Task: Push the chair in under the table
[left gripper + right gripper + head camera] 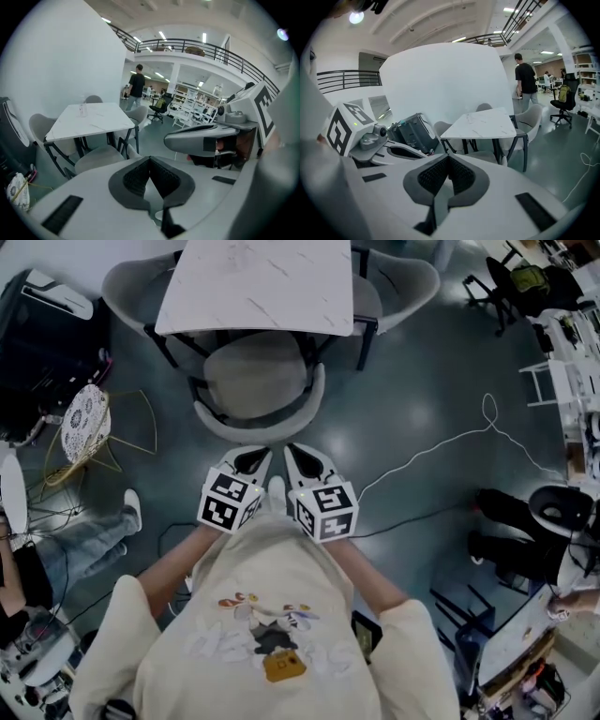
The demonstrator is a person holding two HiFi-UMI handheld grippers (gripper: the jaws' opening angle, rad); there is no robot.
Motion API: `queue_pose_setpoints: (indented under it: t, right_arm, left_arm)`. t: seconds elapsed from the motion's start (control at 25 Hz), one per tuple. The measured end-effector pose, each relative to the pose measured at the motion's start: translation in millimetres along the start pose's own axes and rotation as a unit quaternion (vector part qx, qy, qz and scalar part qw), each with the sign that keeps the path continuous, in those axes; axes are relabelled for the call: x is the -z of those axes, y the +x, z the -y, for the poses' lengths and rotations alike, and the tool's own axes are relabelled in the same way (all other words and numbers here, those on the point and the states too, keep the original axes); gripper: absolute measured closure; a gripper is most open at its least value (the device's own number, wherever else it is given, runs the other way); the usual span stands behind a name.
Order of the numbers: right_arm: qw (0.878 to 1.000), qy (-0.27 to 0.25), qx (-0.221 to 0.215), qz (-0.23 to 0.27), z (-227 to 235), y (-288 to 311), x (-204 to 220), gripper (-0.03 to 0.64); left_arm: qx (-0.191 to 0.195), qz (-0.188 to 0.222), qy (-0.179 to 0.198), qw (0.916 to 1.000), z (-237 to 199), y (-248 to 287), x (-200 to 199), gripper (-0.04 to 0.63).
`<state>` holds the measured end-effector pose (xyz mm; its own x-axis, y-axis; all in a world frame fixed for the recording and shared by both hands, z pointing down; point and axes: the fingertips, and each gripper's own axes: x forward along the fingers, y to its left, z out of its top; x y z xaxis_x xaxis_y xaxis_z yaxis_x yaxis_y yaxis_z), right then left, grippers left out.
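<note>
Open floor (375,418) is left to the right of the chair (260,423), crossed only by a white cable (458,437). The left side is narrowed by a gold wire stand (89,432) and a black case (42,352) — the far side is closed off by the table (258,282) and two more grey chairs (412,282).
</note>
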<state>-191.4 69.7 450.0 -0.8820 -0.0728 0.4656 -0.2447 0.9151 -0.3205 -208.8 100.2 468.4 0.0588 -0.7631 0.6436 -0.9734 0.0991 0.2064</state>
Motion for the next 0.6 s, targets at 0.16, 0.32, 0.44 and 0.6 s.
queue_pose_setpoints:
  t: [0.16,0.32,0.44,0.6]
  right_arm:
    - [1.0,0.0,0.014,-0.005,2.2,-4.3,9.7,0.611]
    - [1.0,0.012,0.025,0.001,4.9,-3.9,9.4,0.611]
    - [0.999,0.021,0.028,0.0,2.3,-2.4,11.7,0.611]
    - [0.999,0.029,0.022,-0.009,-1.1,3.4,18.8,0.611]
  left_arm:
    - [-0.007,0.007,-0.019,0.9998,2.0,-3.9,4.0,0.586]
    - [-0.013,0.018,-0.027,0.9994,-2.0,-5.3,0.9,0.586]
    - [-0.012,0.022,-0.027,0.9993,-4.0,-4.3,-2.2,0.586]
    - [-0.011,0.025,-0.022,0.9994,-3.9,-1.7,-5.7,0.586]
